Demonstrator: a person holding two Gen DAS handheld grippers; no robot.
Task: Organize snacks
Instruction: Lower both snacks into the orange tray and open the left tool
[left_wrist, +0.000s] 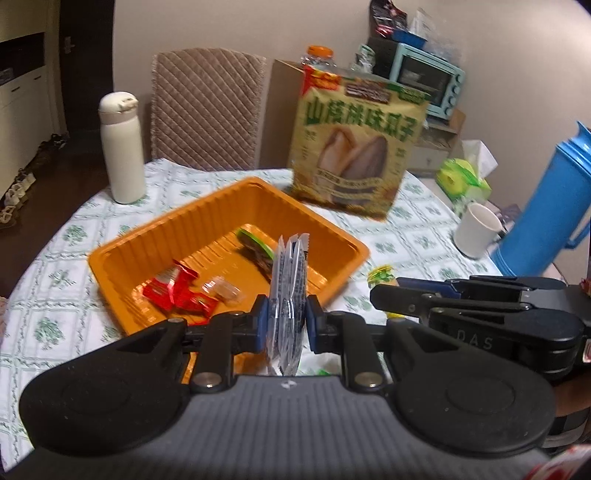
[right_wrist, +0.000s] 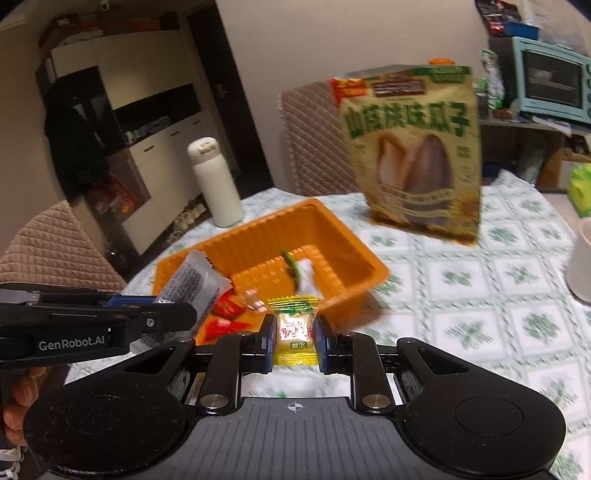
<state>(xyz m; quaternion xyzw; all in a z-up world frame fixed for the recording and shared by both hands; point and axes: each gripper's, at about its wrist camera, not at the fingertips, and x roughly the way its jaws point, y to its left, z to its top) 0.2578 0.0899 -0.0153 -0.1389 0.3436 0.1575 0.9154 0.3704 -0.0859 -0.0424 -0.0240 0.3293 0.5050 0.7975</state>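
My left gripper (left_wrist: 287, 323) is shut on a silvery white snack packet (left_wrist: 288, 291), held edge-on above the near rim of the orange tray (left_wrist: 155, 240). In the right wrist view that same packet (right_wrist: 194, 286) sticks out of the left gripper (right_wrist: 168, 315) at the tray's near left corner. My right gripper (right_wrist: 294, 341) is shut on a yellow wrapped candy (right_wrist: 294, 330), just in front of the orange tray (right_wrist: 354, 243). Inside the tray lie red wrappers (left_wrist: 177, 290), a clear-wrapped sweet (left_wrist: 221, 290) and a green and brown packet (left_wrist: 256, 249). The right gripper (left_wrist: 380, 293) enters the left wrist view from the right, with the candy (left_wrist: 380, 275) at its tip.
A big sunflower-seed bag (left_wrist: 354, 147) stands behind the tray. On the patterned tablecloth (left_wrist: 74, 236) are a white flask (left_wrist: 122, 147), a white mug (left_wrist: 476, 229), a blue jug (left_wrist: 550, 199) and a green tissue pack (left_wrist: 461, 179). A padded chair (left_wrist: 207, 107) stands beyond the table.
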